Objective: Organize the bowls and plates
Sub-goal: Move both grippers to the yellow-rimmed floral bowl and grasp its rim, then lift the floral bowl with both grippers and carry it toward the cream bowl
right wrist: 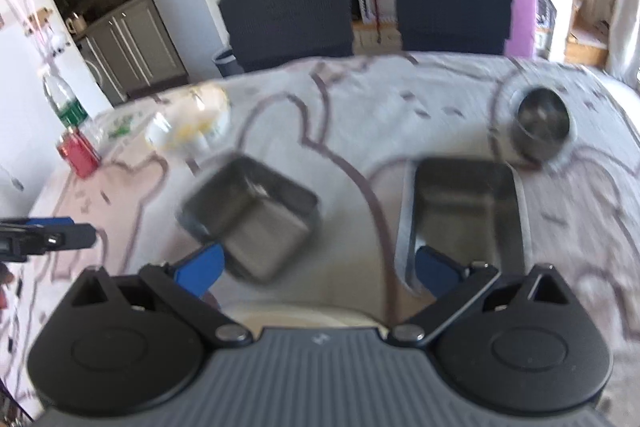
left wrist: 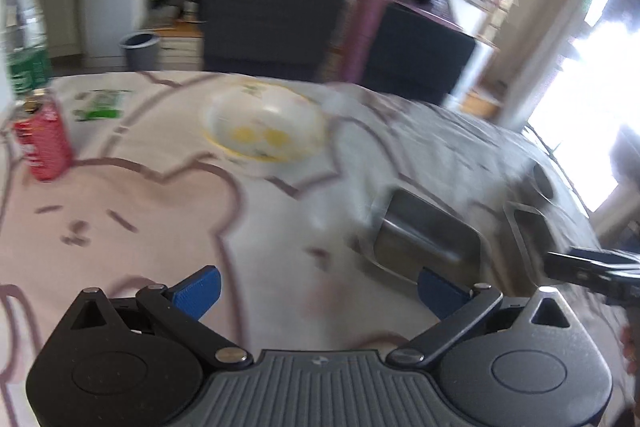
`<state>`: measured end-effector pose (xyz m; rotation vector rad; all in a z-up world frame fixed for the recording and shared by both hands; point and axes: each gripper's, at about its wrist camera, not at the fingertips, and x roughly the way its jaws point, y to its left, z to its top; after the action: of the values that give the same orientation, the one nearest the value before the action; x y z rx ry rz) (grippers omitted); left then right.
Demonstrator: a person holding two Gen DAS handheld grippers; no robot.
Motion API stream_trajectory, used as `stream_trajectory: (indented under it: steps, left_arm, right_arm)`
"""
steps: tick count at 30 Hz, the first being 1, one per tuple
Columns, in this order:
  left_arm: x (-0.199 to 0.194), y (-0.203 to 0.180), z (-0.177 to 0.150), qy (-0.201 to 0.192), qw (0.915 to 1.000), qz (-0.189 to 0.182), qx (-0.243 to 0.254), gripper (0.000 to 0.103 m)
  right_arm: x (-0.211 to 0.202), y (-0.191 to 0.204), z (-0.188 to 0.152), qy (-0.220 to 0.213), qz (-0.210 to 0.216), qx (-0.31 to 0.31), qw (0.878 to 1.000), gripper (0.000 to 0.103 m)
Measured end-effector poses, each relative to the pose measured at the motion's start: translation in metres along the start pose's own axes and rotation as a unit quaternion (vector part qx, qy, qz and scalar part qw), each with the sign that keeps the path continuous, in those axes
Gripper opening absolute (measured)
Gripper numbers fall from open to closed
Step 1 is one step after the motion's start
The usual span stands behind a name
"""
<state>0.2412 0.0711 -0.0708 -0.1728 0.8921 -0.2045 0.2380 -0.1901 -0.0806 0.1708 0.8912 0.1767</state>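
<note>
A white bowl with yellow flowers [left wrist: 266, 125] lies on the patterned tablecloth, far ahead of my left gripper [left wrist: 318, 291], whose blue pads stand wide open with only cloth between them. In the right wrist view the same bowl [right wrist: 188, 125] is blurred at the far left. Two square steel containers [right wrist: 250, 217] [right wrist: 466, 217] sit just ahead of my right gripper [right wrist: 318, 269], which is open and holds nothing. A round steel bowl [right wrist: 542, 125] stands at the far right. A pale plate rim [right wrist: 304, 317] shows under the right gripper.
A red can [left wrist: 42, 137] and a green-labelled bottle [left wrist: 28, 67] stand at the table's left edge. Two dark chairs [right wrist: 292, 17] line the far side. The other gripper's tip [right wrist: 48, 237] reaches in from the left of the right wrist view.
</note>
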Motion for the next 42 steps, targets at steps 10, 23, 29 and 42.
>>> stream_trajectory:
  steps: [10,23,29,42]
  left_arm:
    - [0.037,0.047,0.062,-0.04,0.998,0.021,-0.044,0.08]
    - [0.123,0.101,0.098,-0.045,0.9946,-0.004,-0.094,0.026]
    - [0.143,0.111,0.1,-0.031,0.994,-0.006,-0.105,0.017]
    - [0.154,0.107,0.105,-0.004,0.996,0.02,-0.087,0.012]
  right_arm:
    - [0.069,0.053,0.081,-0.031,0.071,0.023,0.997,0.093]
    - [0.203,0.108,0.147,0.017,0.086,0.013,0.996,0.036]
    - [0.25,0.118,0.162,0.042,0.06,-0.021,0.997,0.015]
    - [0.262,0.115,0.158,0.05,0.079,-0.037,0.995,0.008]
